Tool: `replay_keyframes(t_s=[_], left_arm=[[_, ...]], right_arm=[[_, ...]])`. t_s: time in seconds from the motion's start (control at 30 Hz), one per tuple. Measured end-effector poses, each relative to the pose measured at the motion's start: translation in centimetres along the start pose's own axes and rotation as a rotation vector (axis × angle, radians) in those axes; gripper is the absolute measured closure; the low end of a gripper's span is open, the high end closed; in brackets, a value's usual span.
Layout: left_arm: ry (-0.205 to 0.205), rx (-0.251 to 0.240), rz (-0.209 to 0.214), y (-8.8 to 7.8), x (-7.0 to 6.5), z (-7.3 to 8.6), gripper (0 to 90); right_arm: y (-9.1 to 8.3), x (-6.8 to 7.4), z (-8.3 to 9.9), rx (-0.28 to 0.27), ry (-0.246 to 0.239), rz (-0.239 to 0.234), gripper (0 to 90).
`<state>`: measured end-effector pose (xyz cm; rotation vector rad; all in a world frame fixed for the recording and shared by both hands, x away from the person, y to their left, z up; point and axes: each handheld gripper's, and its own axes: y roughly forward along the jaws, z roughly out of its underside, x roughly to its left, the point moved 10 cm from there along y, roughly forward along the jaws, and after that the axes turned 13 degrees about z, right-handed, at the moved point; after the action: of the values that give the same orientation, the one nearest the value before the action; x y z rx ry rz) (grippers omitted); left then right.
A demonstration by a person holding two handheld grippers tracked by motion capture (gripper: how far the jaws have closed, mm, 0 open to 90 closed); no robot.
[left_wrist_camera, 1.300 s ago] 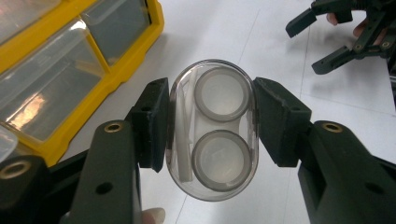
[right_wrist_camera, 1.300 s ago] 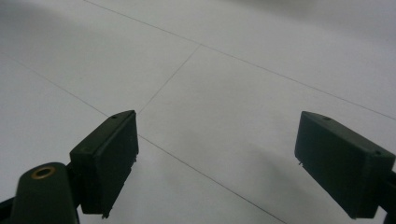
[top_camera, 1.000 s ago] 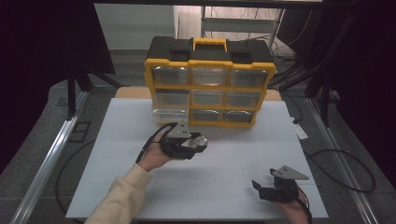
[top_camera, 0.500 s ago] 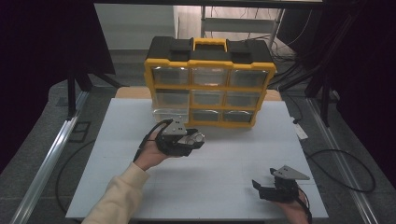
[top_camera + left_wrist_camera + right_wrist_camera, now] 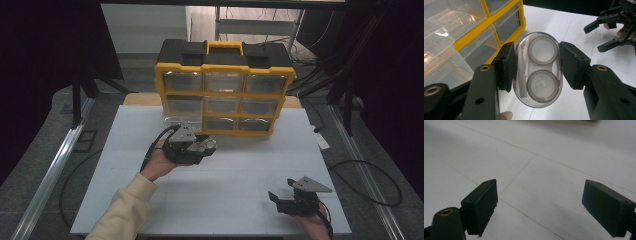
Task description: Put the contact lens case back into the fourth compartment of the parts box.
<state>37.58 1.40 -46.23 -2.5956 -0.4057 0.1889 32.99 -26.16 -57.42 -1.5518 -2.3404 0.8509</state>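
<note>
A clear oval plastic case (image 5: 537, 72) with two round grey-rimmed wells and a white stick inside is hanging lengthwise between the left tool's (image 5: 536, 67) pads, sitting above the white surface (image 5: 240, 185) just before the yellow drawer organizer (image 5: 225, 95).

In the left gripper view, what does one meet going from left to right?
Yellow drawer organizer → left tool's left pad → clear oval case held between the pads → left tool's right pad → right tool, farther off.
</note>
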Motion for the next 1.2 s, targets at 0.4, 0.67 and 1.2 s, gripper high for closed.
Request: replay_keyframes(t_s=[0.4,0.67,1.2], left_arm=[[-0.006,-0.021,-0.014,-0.8,0.4,-0.2,48.3],[-0.001,-0.034,-0.020,-1.2,0.4,-0.5,48.3],[-0.001,-0.069,-0.035,-2.5,0.7,-1.7,48.3]], right_arm=[[0.2,0.0,-0.3,-0.012,0.000,-0.004,13.6],[0.2,0.0,-0.4,-0.017,0.000,-0.003,13.7],[0.2,0.0,-0.1,-0.007,-0.004,-0.001,13.7]])
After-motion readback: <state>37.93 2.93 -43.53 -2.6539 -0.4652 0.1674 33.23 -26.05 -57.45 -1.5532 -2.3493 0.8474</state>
